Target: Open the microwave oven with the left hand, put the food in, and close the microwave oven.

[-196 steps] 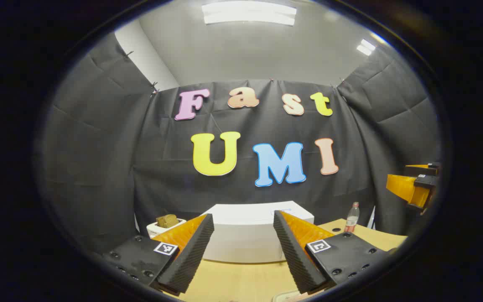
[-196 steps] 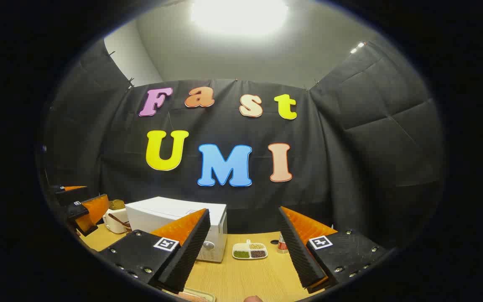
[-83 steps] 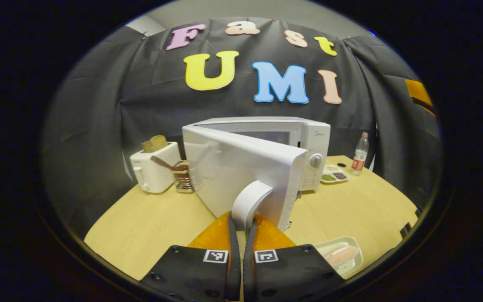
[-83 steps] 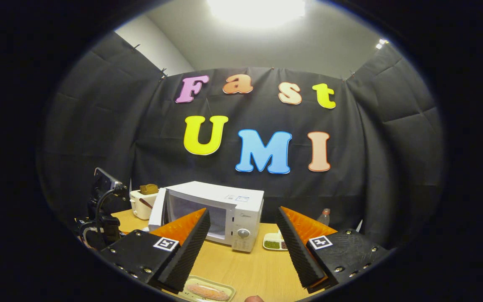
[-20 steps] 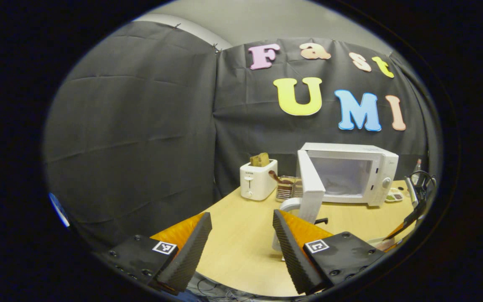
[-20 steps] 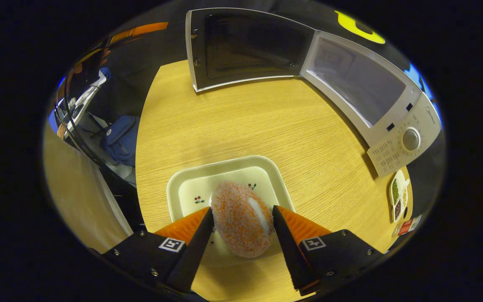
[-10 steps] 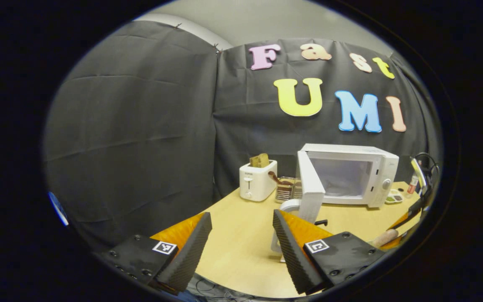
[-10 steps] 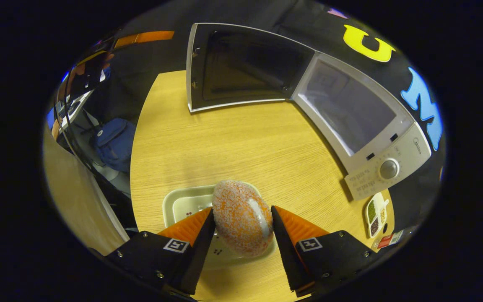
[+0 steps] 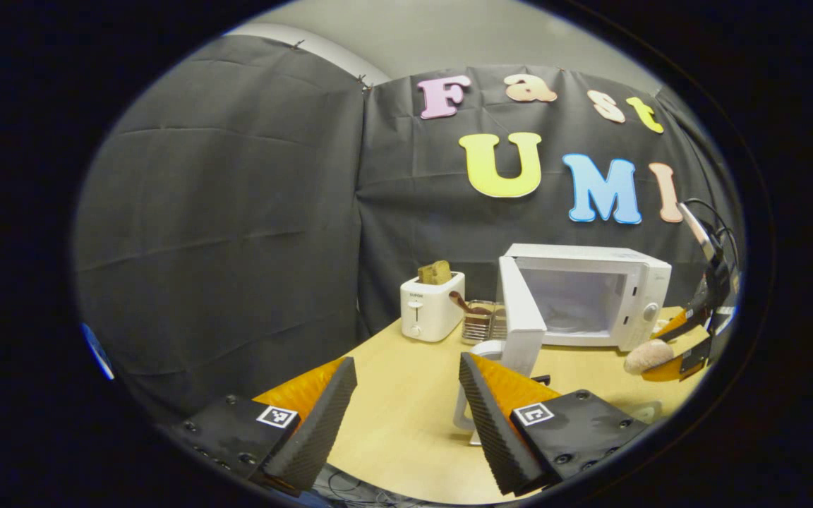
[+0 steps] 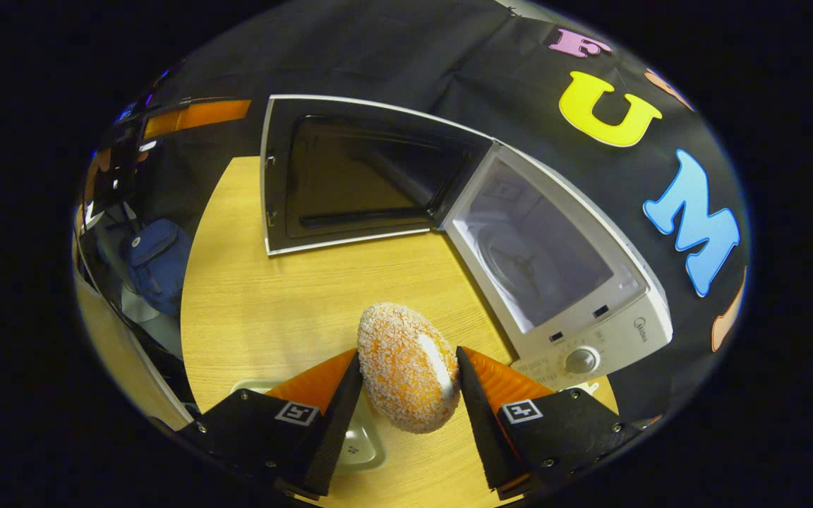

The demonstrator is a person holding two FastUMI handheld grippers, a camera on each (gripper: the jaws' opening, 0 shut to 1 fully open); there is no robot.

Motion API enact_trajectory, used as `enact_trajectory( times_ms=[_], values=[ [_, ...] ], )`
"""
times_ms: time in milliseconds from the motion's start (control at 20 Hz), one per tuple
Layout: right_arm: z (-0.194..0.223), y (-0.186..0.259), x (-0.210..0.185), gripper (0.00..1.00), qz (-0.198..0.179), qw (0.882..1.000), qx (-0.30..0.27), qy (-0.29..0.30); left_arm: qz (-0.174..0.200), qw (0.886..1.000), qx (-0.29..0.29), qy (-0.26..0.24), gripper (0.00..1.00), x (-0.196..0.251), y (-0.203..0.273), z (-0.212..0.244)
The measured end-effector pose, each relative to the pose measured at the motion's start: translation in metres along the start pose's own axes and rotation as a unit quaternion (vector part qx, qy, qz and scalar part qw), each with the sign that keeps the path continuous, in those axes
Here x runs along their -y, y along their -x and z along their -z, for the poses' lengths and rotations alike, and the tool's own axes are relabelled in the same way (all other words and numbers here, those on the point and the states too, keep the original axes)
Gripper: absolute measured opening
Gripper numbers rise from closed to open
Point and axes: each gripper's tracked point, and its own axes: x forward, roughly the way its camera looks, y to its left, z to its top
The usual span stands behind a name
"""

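Note:
The white microwave (image 9: pixel 593 296) (image 10: pixel 562 282) stands on the wooden table with its door (image 9: pixel 519 310) (image 10: pixel 350 183) swung wide open. In the right gripper view my right gripper (image 10: pixel 406 370) is shut on a sugar-crusted bread roll (image 10: pixel 406 367), held in the air above the table in front of the oven's cavity. The roll (image 9: pixel 648 355) and that gripper also show at the far right of the left gripper view. My left gripper (image 9: pixel 406 406) is open with nothing between its fingers, back from the table's near edge, left of the door.
A white toaster (image 9: pixel 431 307) with bread and a wire rack (image 9: pixel 480 321) stand left of the microwave. A cream dish (image 10: pixel 360 437) lies on the table under the roll. The table (image 9: pixel 406 395) edge is close below the left gripper. A blue bag (image 10: pixel 156 261) sits on the floor.
The right gripper has lifted the roll off the cream dish and carried it toward the open microwave. The left gripper stays open and nearly still.

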Motion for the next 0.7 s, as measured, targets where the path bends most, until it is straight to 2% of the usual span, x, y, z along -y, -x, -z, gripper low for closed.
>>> enact_trajectory(
  times_ms=[450, 700],
  values=[
    [-0.058, -0.041, 0.068, 0.79, 0.072, 0.997, 0.037, -0.018, -0.05, 0.999, -0.005, 0.005, 0.95, -0.035, 0.018, -0.001],
    [-0.069, -0.072, 0.094, 0.79, 0.105, 0.993, 0.043, -0.019, -0.076, 0.997, -0.017, 0.014, 0.94, -0.052, 0.028, 0.003]
  ],
)
